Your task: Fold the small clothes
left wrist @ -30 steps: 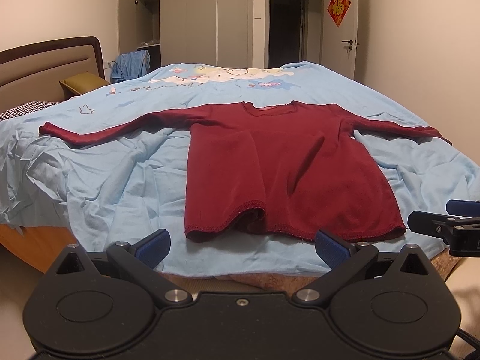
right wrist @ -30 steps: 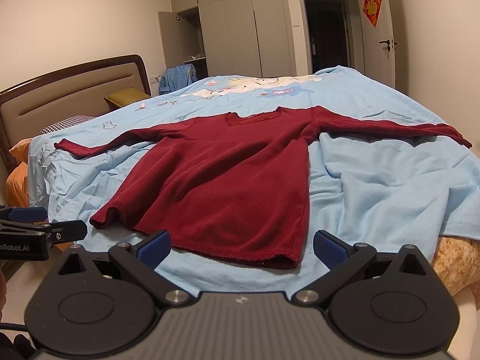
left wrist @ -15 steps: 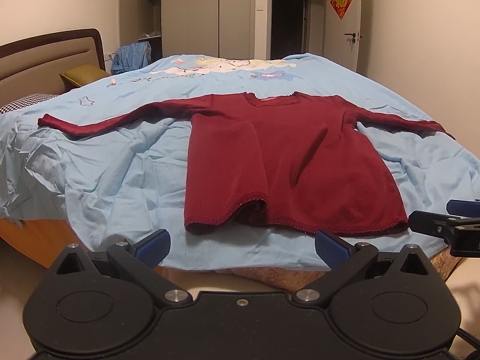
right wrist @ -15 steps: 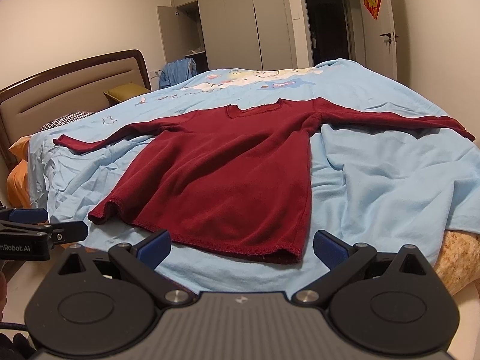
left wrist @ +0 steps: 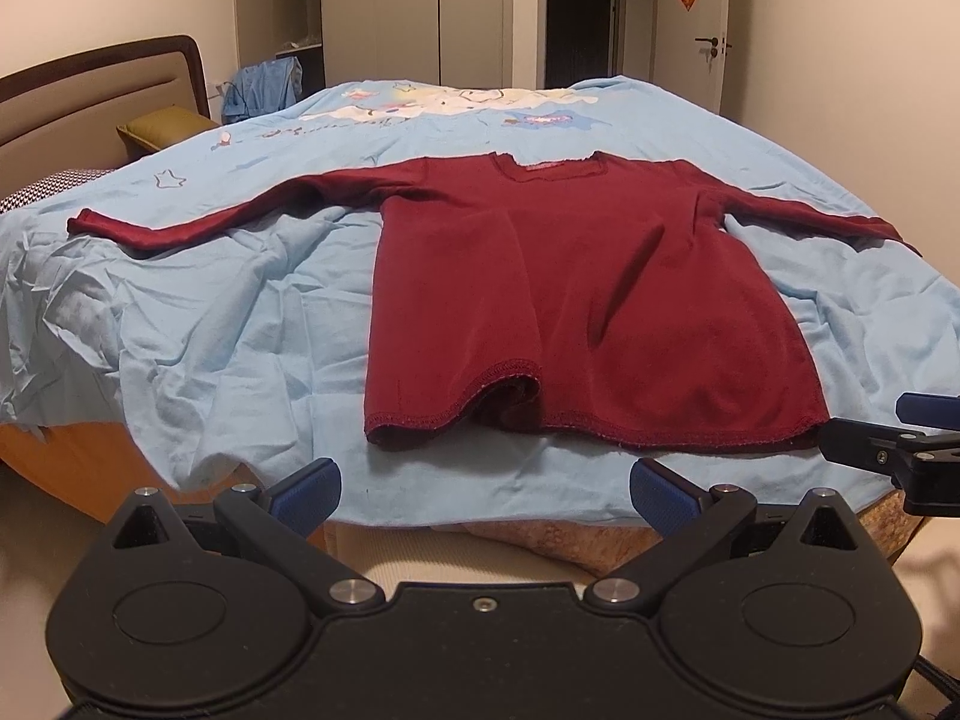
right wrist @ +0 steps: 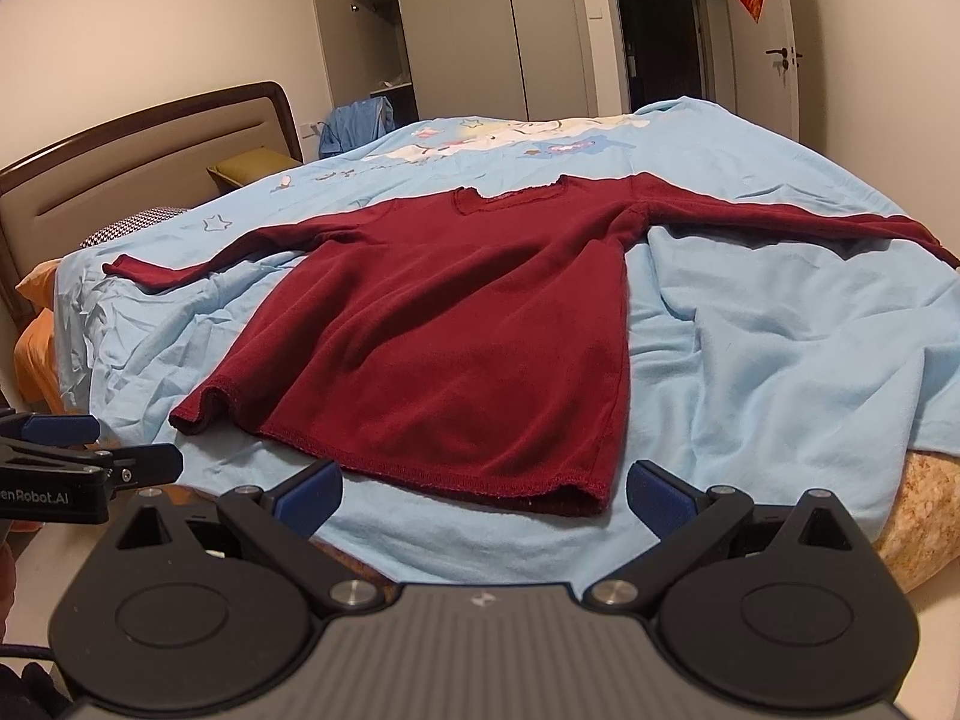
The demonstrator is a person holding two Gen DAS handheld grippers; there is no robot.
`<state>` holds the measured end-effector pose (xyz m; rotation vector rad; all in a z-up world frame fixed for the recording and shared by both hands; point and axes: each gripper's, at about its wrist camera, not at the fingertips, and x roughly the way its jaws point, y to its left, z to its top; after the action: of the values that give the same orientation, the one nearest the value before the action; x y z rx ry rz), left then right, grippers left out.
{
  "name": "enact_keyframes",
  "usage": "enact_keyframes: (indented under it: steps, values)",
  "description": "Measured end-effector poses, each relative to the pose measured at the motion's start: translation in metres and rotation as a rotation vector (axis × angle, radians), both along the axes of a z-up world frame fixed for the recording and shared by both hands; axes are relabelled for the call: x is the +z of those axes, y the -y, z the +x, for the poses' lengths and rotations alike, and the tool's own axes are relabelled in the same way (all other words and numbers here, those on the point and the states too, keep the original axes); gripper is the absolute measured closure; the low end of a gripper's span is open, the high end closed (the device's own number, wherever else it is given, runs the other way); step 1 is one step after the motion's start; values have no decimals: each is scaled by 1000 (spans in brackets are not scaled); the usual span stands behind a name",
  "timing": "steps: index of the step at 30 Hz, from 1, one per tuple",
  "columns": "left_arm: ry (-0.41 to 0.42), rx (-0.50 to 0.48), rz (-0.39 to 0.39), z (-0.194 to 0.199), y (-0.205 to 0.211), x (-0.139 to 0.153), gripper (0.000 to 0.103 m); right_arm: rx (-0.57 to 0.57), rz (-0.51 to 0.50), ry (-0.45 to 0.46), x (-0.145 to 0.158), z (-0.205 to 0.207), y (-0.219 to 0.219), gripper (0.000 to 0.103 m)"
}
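A dark red long-sleeved shirt (left wrist: 570, 300) (right wrist: 456, 348) lies flat on the light blue bedsheet (left wrist: 240, 324) (right wrist: 780, 360), both sleeves spread wide and its hem toward me. The hem's left corner curls up a little. My left gripper (left wrist: 485, 492) hovers open just short of the hem, near the bed's front edge, holding nothing. My right gripper (right wrist: 483, 489) is open too, in front of the hem's right corner, and empty. Each gripper shows at the side of the other's view: the right gripper (left wrist: 888, 444), the left gripper (right wrist: 90, 450).
A brown headboard (right wrist: 150, 168) with pillows (left wrist: 162, 126) is at the left. Wardrobes (left wrist: 384, 12), an open doorway (left wrist: 579, 12) and a white door (right wrist: 780, 60) stand behind the bed. Blue clothes (left wrist: 264, 87) hang by the wardrobe. The mattress edge (right wrist: 924, 516) shows at right.
Both grippers have risen and tilted down slightly, so the shirt appears lower and closer in both views. Nothing has been gripped; the shirt has not moved.
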<state>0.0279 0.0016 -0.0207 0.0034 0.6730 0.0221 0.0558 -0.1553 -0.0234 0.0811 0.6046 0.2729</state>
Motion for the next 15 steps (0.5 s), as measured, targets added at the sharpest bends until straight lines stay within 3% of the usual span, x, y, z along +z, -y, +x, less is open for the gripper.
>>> enact_keyframes:
  steps: [15]
  values:
    - [-105,32,1,31,-3,-9,1,14,5,-76,-10,23,2,0]
